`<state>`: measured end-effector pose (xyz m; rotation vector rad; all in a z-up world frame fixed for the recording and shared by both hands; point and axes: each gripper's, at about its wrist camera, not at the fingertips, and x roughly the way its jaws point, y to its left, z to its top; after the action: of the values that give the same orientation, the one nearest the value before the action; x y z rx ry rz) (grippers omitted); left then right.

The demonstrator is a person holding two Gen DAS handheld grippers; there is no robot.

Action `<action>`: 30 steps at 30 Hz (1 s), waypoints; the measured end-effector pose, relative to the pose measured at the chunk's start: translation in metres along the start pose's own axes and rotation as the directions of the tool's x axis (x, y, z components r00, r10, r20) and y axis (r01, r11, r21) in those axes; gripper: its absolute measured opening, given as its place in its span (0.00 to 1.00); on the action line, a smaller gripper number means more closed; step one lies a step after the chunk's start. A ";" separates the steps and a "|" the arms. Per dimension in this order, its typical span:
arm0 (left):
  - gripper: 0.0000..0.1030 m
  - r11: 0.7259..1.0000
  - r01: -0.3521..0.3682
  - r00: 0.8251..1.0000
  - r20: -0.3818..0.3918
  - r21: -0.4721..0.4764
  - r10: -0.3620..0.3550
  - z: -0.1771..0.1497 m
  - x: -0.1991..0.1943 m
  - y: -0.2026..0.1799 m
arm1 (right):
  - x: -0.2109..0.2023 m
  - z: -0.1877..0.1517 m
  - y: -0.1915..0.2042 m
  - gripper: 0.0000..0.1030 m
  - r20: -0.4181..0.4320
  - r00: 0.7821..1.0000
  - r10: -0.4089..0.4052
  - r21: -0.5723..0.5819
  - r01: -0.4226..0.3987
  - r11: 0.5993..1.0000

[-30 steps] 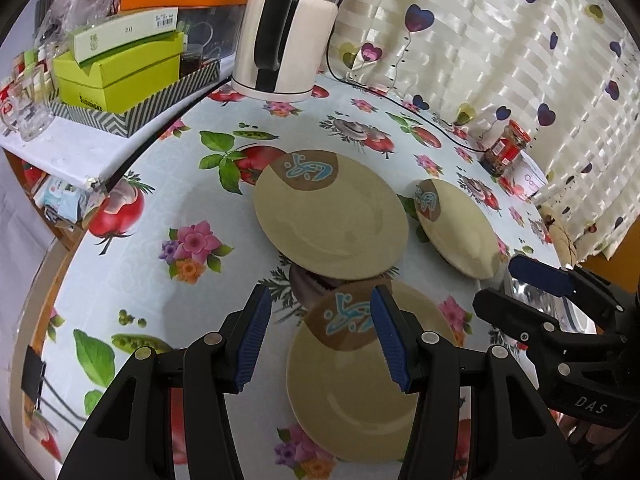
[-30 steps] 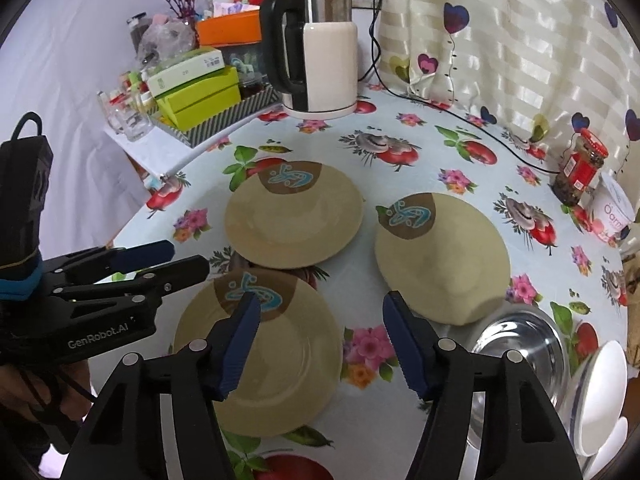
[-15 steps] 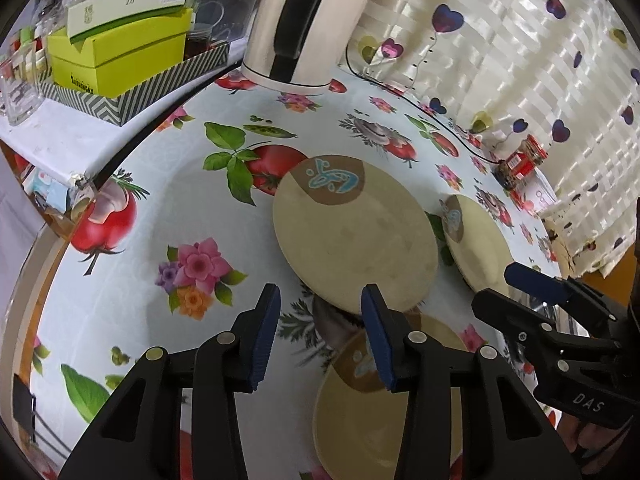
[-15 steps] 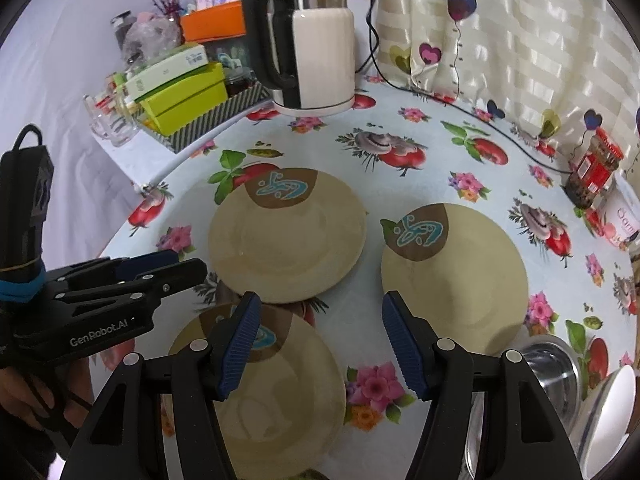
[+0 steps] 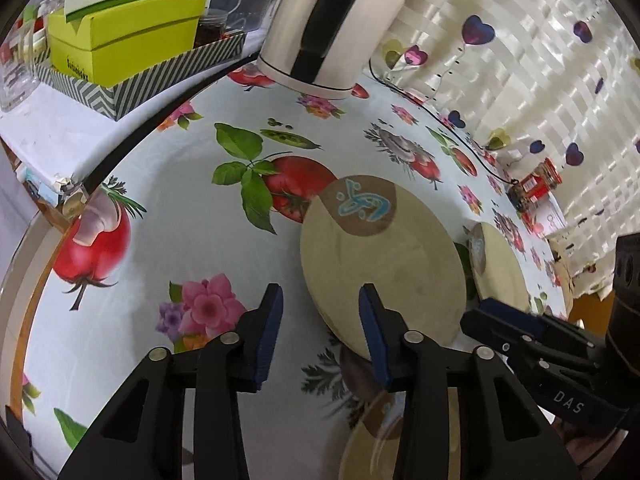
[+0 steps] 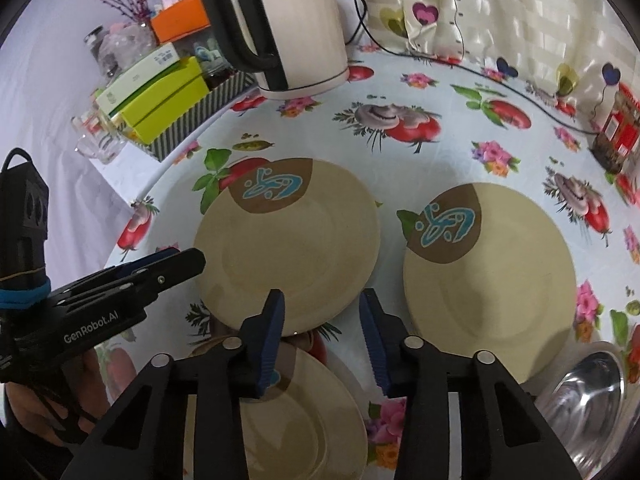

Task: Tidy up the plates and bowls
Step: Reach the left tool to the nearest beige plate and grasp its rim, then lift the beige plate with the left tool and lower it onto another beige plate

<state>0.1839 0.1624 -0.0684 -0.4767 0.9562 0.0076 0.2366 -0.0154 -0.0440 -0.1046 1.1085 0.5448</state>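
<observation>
Three beige plates with a brown and blue mark lie on the flowered tablecloth. The far-left plate (image 6: 288, 244) also shows in the left wrist view (image 5: 380, 264). The right plate (image 6: 492, 272) lies beside it and the near plate (image 6: 296, 412) lies under my right gripper. A steel bowl (image 6: 584, 396) sits at the lower right. My left gripper (image 5: 320, 336) is open and empty at the left edge of the far-left plate. My right gripper (image 6: 322, 336) is open and empty over the near edge of that plate.
A white electric kettle (image 6: 280, 28) stands at the back with a black cord (image 6: 520, 96) running right. A striped tray with green boxes (image 6: 160, 100) sits on a side shelf at left. A red-lidded jar (image 6: 612, 132) stands at the far right.
Both grippers moved forward, away from the near plate and toward the far-left plate. The left gripper's jaws narrowed slightly. No plate has moved.
</observation>
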 end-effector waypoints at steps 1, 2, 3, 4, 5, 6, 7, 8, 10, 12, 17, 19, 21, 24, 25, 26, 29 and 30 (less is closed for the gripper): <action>0.36 1.000 0.001 1.000 -0.001 -0.005 -0.001 0.001 0.001 0.002 | 0.002 0.000 -0.002 0.34 -0.005 1.000 0.003 0.010 -0.003 1.000; 0.33 1.000 0.002 1.000 -0.002 -0.007 -0.002 0.002 0.003 0.002 | 0.005 0.001 -0.003 0.33 -0.010 1.000 0.007 0.020 -0.007 1.000; 0.32 1.000 0.004 1.000 -0.003 -0.008 -0.004 0.003 0.004 0.003 | 0.007 0.001 -0.005 0.32 -0.015 1.000 0.012 0.029 -0.011 1.000; 0.29 1.000 0.006 1.000 -0.005 -0.010 -0.006 0.004 0.006 0.003 | 0.009 0.001 -0.007 0.31 -0.021 1.000 0.017 0.042 -0.016 0.999; 0.29 1.000 0.010 1.000 -0.008 -0.011 -0.010 0.004 0.007 0.003 | 0.011 0.001 -0.008 0.30 -0.024 0.999 0.022 0.049 -0.020 0.999; 0.29 1.000 0.013 1.000 -0.011 -0.012 -0.013 0.005 0.009 0.003 | 0.012 0.001 -0.010 0.30 -0.028 0.999 0.026 0.057 -0.024 0.998; 0.28 1.000 0.016 1.000 -0.014 -0.014 -0.016 0.006 0.010 0.003 | 0.013 0.001 -0.011 0.30 -0.031 0.999 0.029 0.063 -0.027 0.998; 0.28 1.000 0.019 1.000 -0.017 -0.015 -0.019 0.006 0.012 0.002 | 0.015 0.001 -0.012 0.30 -0.033 0.999 0.030 0.068 -0.028 0.997; 0.28 1.000 0.022 1.000 -0.021 -0.016 -0.023 0.007 0.014 0.001 | 0.017 0.001 -0.014 0.30 -0.039 0.998 0.039 0.078 -0.036 0.996; 0.28 1.000 0.023 0.999 -0.023 -0.013 -0.024 0.009 0.016 0.000 | 0.020 0.002 -0.015 0.30 -0.043 0.998 0.044 0.088 -0.040 0.995; 0.23 1.000 0.022 0.999 -0.026 -0.010 -0.022 0.011 0.021 0.000 | 0.024 0.005 -0.022 0.30 -0.045 0.998 0.042 0.116 -0.036 0.993; 0.23 1.000 0.019 1.000 -0.024 -0.006 -0.019 0.013 0.022 0.000 | 0.026 0.007 -0.024 0.30 -0.044 0.998 0.039 0.123 -0.033 0.992; 0.22 1.000 0.021 0.999 -0.024 -0.007 -0.021 0.015 0.023 0.000 | 0.028 0.008 -0.026 0.30 -0.042 0.998 0.040 0.131 -0.034 0.991; 0.22 1.000 0.026 0.999 -0.022 -0.013 -0.026 0.015 0.024 0.000 | 0.030 0.011 -0.027 0.27 -0.038 0.998 0.040 0.135 -0.035 0.990; 0.21 1.000 0.027 0.999 -0.020 -0.014 -0.027 0.015 0.024 0.000 | 0.031 0.012 -0.027 0.27 -0.037 0.998 0.042 0.138 -0.037 0.990; 0.21 1.000 0.026 0.999 -0.017 -0.013 -0.027 0.015 0.024 0.000 | 0.031 0.012 -0.028 0.27 -0.035 0.999 0.042 0.140 -0.036 0.989; 0.21 1.000 0.025 1.000 -0.015 -0.011 -0.025 0.015 0.025 0.000 | 0.032 0.014 -0.027 0.26 -0.028 0.999 0.035 0.134 -0.031 0.990; 0.21 1.000 0.023 1.000 -0.014 -0.010 -0.023 0.014 0.024 0.000 | 0.032 0.014 -0.027 0.26 -0.025 0.999 0.033 0.133 -0.029 0.991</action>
<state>0.2093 0.1633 -0.0805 -0.4977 0.9651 -0.0117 0.2709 -0.0227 -0.0705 0.0205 1.1717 0.4975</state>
